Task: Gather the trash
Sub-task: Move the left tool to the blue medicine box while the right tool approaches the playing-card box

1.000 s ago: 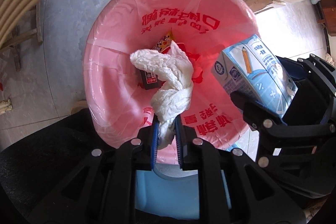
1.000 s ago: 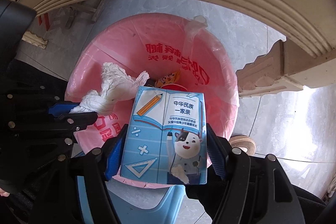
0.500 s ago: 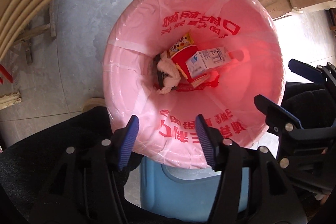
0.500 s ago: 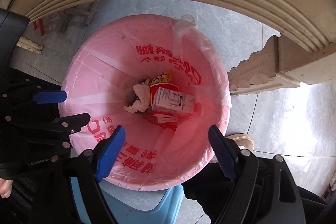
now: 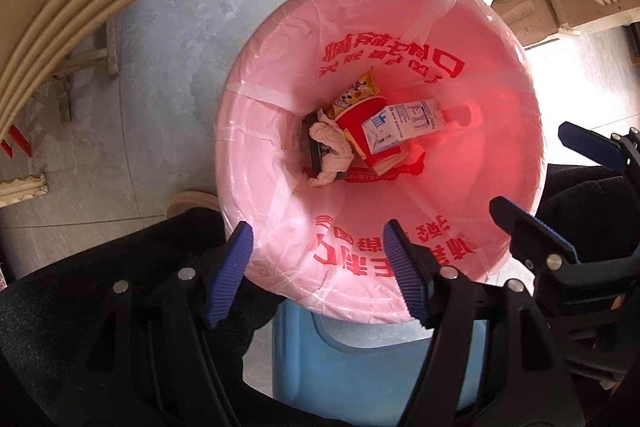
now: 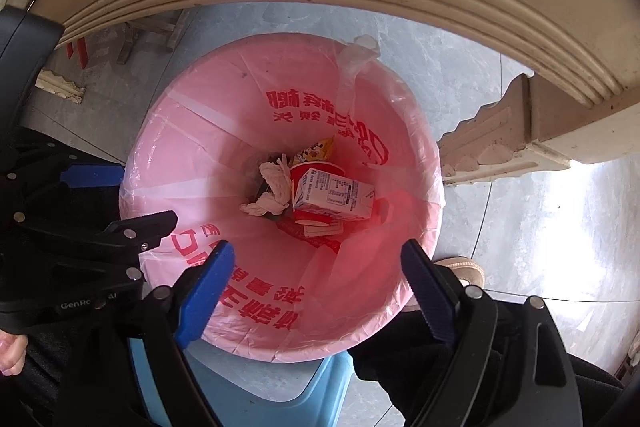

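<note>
While both grippers hang over the pink-lined bin (image 5: 520, 155), each pointing straight down into it, neither carries anything: the left gripper (image 5: 320, 271) has just been opening and its blue pads stand apart with only the bag's printed wall between them, and the right gripper (image 6: 316, 291) has likewise just been opening, its jaws wide and empty. The trash lies at the bottom of the bin. The milk carton (image 6: 334, 199) rests on its side across a red paper cup (image 6: 316, 171), the crumpled tissue (image 5: 330, 147) sits just beside them against a dark flat object that I cannot identify in the shadow, and a yellow snack wrapper (image 5: 356, 93) leans behind the cup.

From here the risk is mostly in the withdrawal. The liner is loose and thin, and a pad dragged along its rim could snag it and pull it off the bin, or tip the bin, which stands close against a blue stool (image 5: 360, 359). The two grippers are also near each other, so lifting them together could knock one against the other.
</note>
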Demonstrator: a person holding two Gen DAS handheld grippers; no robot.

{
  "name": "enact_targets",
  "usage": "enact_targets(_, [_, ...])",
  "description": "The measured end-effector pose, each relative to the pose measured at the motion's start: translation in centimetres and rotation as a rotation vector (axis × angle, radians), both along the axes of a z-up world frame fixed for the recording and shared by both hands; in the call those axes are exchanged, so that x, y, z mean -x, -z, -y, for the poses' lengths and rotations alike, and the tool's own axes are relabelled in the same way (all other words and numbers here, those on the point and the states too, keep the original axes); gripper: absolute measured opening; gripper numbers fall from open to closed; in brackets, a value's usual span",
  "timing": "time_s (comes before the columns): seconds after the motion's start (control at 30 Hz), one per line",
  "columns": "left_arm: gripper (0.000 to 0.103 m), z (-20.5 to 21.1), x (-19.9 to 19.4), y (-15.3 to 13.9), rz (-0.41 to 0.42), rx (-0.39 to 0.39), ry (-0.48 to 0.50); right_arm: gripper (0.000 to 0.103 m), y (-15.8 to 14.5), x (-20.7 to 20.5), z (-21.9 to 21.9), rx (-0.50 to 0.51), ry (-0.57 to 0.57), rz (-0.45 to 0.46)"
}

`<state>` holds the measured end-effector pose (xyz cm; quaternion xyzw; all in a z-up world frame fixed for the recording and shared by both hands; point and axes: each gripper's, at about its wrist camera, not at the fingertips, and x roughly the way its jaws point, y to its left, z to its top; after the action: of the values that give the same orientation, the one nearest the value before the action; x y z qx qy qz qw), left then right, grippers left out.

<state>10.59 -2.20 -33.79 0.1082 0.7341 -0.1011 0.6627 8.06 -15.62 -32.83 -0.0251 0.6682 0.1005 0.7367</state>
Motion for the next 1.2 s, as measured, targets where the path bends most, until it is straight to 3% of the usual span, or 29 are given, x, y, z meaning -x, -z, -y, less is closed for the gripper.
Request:
enact_targets(0.27, [0.073,-0.5,1.2,-2.8,0.087,0.025,0.001,0.085,-3.3,1.4,0.1,0.006,0.003,0.091])
enact_targets(0.47, [0.075,-1.6,3.2,-8.7,0.178,0.069,-0.019,0.089,-9.8,3.9,0.6,-0.068,0.045,0.208])
enact_targets(0.57, [0.078,-2.7,3.9,-13.2,0.23,0.102,-0.038,0.096,-14.9,4.9,1.0,-0.124,0.067,0.307])
enact_targets(0.67, [0.081,-3.6,3.5,-18.4,0.291,0.09,-0.071,0.096,-21.1,5.5,1.3,-0.11,0.076,0.44])
enact_targets(0.77, [0.082,-4.7,2.9,-24.8,0.407,0.116,-0.095,0.096,-27.0,5.7,1.4,-0.121,0.073,0.546])
enact_targets(0.83, [0.09,-5.3,2.5,-29.6,0.498,0.146,-0.104,0.096,-30.2,5.6,1.5,-0.132,0.068,0.602])
enact_targets(0.93, [0.092,-5.8,2.2,-35.4,0.625,0.152,-0.115,0.096,-34.7,5.1,1.0,-0.147,0.056,0.669])
enact_targets(1.07, [0.095,-6.0,1.0,-40.2,0.702,0.172,-0.12,0.096,-39.3,4.2,0.8,-0.173,0.057,0.732])
enact_targets(1.2, [0.095,-5.2,-0.2,-42.8,0.725,0.191,-0.097,0.096,-42.5,3.4,0.7,-0.18,0.065,0.792])
